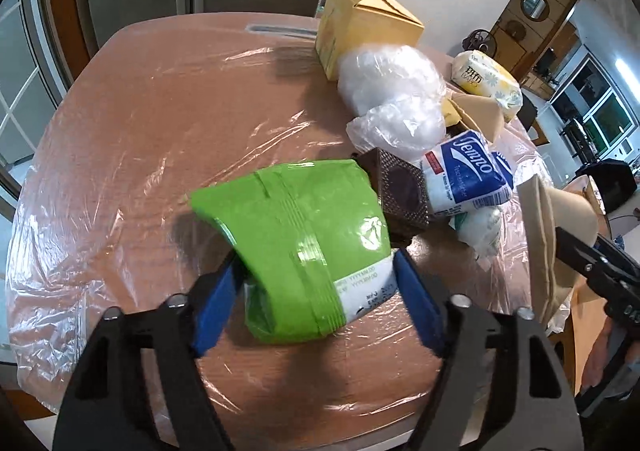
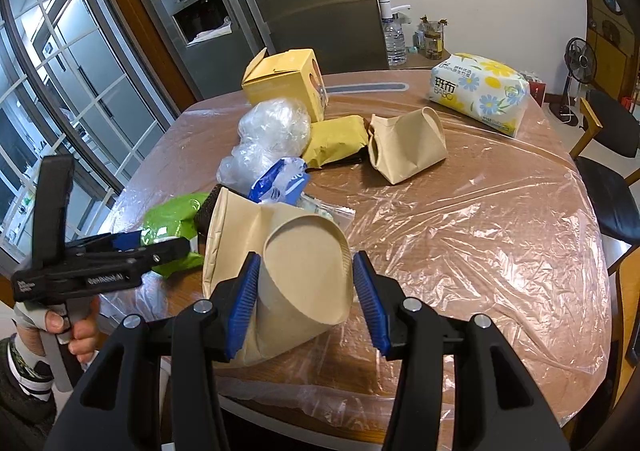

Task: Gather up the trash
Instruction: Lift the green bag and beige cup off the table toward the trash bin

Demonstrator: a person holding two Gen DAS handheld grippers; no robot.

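Trash lies heaped on a plastic-covered table (image 1: pixel 120 123), a green pouch (image 1: pixel 304 247) at the near edge of the heap. The left gripper (image 1: pixel 316 291) straddles the pouch, fingers apart around its lower end. The right gripper (image 2: pixel 306 291) is clamped on a crushed brown paper cup (image 2: pixel 304 275), raised over the table.

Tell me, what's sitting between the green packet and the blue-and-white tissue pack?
A small dark brown box sits between the green packet and the blue-and-white tissue pack, touching both. The left wrist view shows it best.
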